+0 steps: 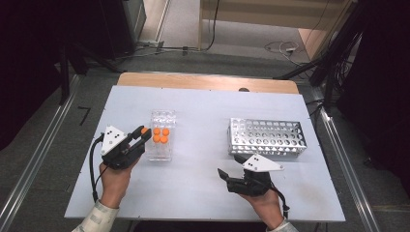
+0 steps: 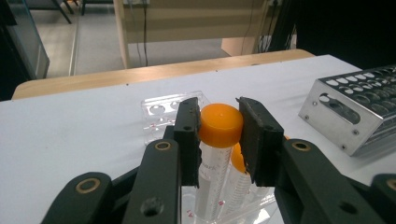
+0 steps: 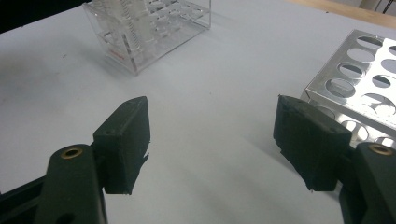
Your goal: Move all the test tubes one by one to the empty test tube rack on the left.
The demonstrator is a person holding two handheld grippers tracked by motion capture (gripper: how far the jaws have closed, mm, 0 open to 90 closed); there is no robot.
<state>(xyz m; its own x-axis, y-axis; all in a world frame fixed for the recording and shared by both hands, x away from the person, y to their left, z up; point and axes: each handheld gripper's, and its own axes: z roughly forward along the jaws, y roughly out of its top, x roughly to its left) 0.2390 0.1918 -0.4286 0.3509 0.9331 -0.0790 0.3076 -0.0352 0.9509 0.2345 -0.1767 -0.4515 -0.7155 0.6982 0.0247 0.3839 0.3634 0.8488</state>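
Your white table (image 1: 203, 188) has a wooden strip along its far edge and sits on a grey floor in a dim room with cables behind it. Your left claw (image 2: 219, 135) is squeezed tight on the orange cap of a clear tube (image 2: 212, 172), which stands in the clear plastic rack (image 1: 161, 136) right under that claw, beside more orange-capped tubes. Your right claw (image 3: 212, 142) is wide open and holds nothing, with bare table between its jaws and the shiny metal rack (image 1: 267, 137) just ahead of it.
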